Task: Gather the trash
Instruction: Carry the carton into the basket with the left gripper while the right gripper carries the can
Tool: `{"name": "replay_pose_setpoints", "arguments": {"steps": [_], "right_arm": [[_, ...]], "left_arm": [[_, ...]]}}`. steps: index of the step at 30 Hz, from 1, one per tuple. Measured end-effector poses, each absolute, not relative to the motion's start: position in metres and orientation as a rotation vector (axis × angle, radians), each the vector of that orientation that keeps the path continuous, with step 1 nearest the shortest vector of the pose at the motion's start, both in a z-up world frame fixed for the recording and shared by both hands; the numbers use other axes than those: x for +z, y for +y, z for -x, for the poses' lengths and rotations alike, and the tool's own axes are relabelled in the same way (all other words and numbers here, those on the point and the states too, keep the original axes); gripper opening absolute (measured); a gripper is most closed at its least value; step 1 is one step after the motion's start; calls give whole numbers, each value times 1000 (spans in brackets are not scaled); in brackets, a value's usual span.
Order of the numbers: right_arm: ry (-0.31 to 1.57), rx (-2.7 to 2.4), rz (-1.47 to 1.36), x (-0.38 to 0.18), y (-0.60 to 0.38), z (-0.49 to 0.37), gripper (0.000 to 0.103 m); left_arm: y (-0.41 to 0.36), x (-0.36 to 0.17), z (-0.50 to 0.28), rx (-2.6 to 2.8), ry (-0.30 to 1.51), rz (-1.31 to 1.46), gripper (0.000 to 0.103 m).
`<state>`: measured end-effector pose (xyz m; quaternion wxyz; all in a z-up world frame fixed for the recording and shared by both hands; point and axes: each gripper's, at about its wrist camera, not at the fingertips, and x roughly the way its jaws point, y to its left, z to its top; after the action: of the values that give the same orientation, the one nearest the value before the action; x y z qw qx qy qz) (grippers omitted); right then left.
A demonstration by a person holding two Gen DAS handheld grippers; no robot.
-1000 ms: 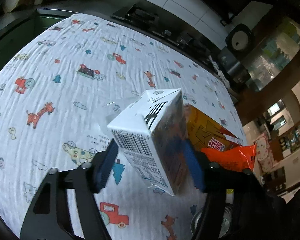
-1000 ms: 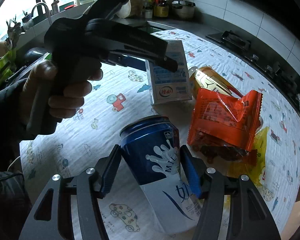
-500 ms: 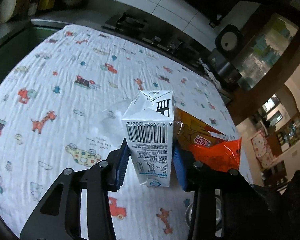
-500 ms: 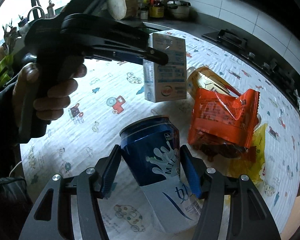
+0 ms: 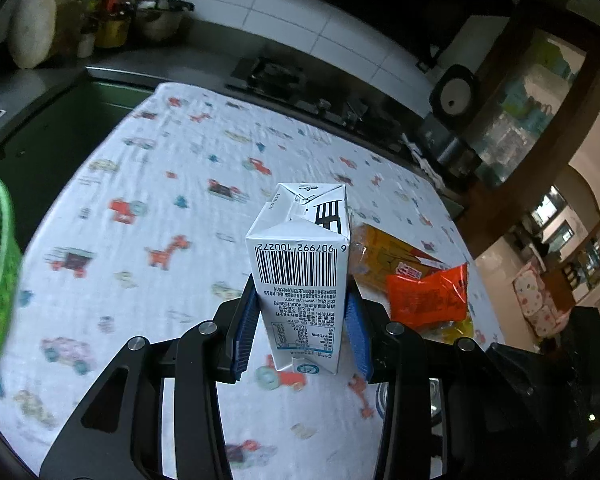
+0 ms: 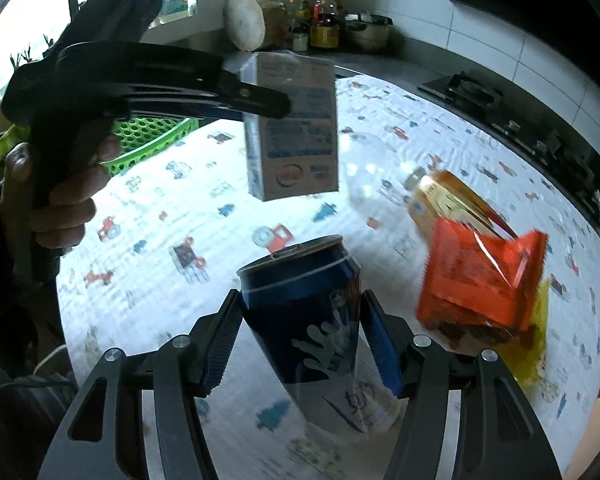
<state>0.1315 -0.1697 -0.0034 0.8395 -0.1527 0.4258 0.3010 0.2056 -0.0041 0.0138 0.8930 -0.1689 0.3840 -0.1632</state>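
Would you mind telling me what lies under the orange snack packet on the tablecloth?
A yellow wrapper pokes out beneath the orange snack packet, and a golden packet lies tucked behind it. Anything else under it is covered.

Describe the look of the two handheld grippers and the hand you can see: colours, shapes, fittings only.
Both the left gripper and the right gripper have matte black frames with triangular cut-outs and silver round bolts, plus blue ribbed pads on the fingers. From the right wrist view, the left one shows a black pistol-style handle, held by a bare hand emerging from a dark sleeve.

White milk carton (image 5: 300,276) aloft; blue can (image 6: 304,316) apparently tilted.
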Motion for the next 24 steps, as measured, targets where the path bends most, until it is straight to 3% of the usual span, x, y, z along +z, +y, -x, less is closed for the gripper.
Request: {"name": "replay_pose_setpoints", "arguments": {"steps": [10,24], "right_arm": [[876,688,311,5,-114,-138,58],[857,768,289,15,-32,-152,58]], "left_arm": [[78,39,-172,-204,733,333,40],[226,32,-144,73,703,393,40]]}}
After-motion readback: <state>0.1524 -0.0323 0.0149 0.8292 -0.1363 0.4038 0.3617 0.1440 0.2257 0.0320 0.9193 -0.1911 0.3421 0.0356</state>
